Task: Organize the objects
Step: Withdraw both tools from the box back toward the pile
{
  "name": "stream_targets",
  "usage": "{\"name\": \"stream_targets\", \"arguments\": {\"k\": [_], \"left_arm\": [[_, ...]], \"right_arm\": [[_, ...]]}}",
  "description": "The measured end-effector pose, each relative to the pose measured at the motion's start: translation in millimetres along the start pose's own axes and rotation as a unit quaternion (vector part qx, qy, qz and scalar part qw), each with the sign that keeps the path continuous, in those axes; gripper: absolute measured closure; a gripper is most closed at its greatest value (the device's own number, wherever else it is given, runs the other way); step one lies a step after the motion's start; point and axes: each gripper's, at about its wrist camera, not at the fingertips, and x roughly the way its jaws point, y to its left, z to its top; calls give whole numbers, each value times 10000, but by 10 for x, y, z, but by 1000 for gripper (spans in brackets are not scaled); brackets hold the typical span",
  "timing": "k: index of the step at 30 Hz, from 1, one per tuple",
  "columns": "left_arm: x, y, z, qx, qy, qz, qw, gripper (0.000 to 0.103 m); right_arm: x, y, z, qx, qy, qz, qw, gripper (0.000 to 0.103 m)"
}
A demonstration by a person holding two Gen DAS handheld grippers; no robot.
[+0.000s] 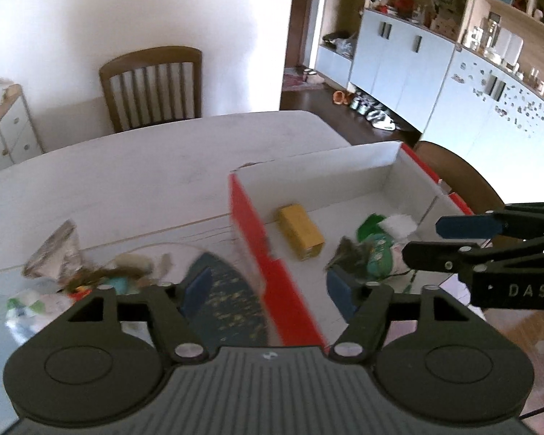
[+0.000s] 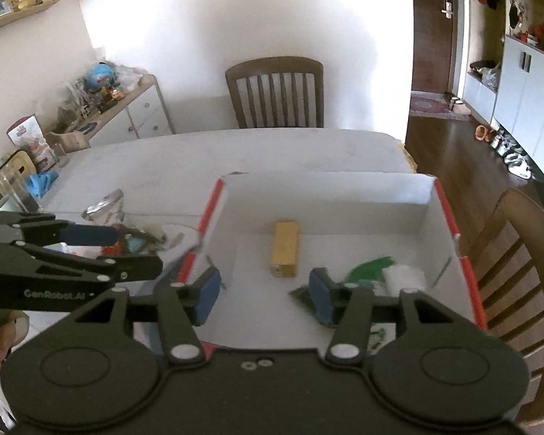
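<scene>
Both tools we see approx. half open w/ nothing held: left gripper (image 1: 268, 290) above box (image 1: 252, 232) wall, right gripper (image 2: 264, 295) over box inside, where yellow pack (image 2: 285, 248) lies.

White table (image 2: 272, 152): red-rimmed box (image 2: 449, 214), packet clutter (image 2: 134, 243).

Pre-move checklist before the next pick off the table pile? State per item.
1. Left gripper open, nothing held: ok.
2. Right gripper open, nothing held: ok.
3. Red box open-topped, floor space free: ok.
4. Yellow box and green-and-white packet lie inside it: ok.
5. Loose pile and foil bag outside, left of the box: not ok.
6. Which pile item is graspable: cannot tell, blurred.
</scene>
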Motion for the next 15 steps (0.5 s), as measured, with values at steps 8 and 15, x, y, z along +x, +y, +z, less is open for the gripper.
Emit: {"name": "stream_targets", "arguments": {"k": [8, 15], "left_arm": [[-277, 516, -197, -223, -160, 212, 9994, 18], [-383, 1028, -375, -506, -86, 389, 9979, 10]], "right_arm": [[75, 465, 9, -25, -78, 73, 9999, 25], [215, 853, -9, -40, -59, 53, 10000, 11]]}}
